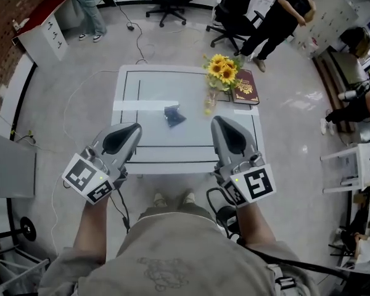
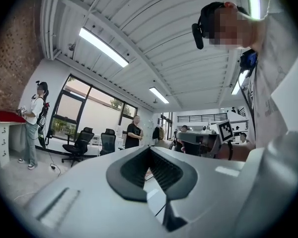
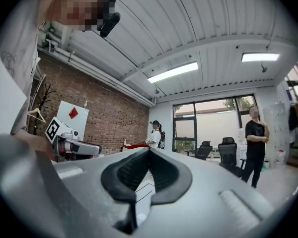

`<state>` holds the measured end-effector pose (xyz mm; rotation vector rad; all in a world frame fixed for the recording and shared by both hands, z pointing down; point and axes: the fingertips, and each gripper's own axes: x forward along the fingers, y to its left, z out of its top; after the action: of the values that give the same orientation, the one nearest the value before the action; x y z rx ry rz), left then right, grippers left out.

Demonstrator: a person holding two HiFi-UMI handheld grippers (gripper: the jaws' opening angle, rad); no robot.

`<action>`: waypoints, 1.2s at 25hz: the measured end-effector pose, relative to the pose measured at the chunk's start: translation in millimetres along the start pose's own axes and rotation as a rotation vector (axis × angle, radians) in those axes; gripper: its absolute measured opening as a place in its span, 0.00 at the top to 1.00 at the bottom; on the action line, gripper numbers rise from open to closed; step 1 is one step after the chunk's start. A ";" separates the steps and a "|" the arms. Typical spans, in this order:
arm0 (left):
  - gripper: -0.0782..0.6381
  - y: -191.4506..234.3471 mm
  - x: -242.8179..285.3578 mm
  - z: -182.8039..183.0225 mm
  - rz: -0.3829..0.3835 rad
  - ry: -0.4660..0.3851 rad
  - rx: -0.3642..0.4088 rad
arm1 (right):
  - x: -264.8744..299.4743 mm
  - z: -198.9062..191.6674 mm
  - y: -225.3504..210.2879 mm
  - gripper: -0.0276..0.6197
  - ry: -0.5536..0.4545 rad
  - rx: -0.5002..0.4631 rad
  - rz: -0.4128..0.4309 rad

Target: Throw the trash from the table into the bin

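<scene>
Left hand-held gripper (image 1: 131, 131) and right hand-held gripper (image 1: 221, 125): jaws together on both, nothing held. They sit level at the near edge of the tabletop (image 1: 142, 85). The trash (image 1: 174, 115), a dark crumpled wrapper, lies mid-tabletop, apart from both.

Risks: going in with closed jaws would likely shove it away. A loose swing could tip the sunflower vase (image 1: 211, 100) near it. No bin in view.

The tabletop is white and glossy, with a red book (image 1: 245, 86). Office chairs (image 1: 231, 11), people and floor cables lie beyond.
</scene>
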<state>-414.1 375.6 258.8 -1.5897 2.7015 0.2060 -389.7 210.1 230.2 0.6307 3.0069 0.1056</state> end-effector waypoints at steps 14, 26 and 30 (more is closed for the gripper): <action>0.89 -19.5 16.3 -7.1 0.122 0.021 -0.024 | -14.4 -29.2 -24.4 0.96 0.039 0.077 0.062; 0.89 -7.7 40.8 -23.8 0.156 0.062 -0.032 | 12.7 -52.0 -47.2 0.95 0.093 0.097 0.062; 0.89 12.9 53.3 -30.3 0.154 0.069 -0.035 | 42.5 -64.4 -49.6 0.86 0.139 0.085 0.083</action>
<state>-449.4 332.0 286.8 -1.4226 2.8914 0.2037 -453.5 178.5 288.0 0.7880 3.1330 0.0272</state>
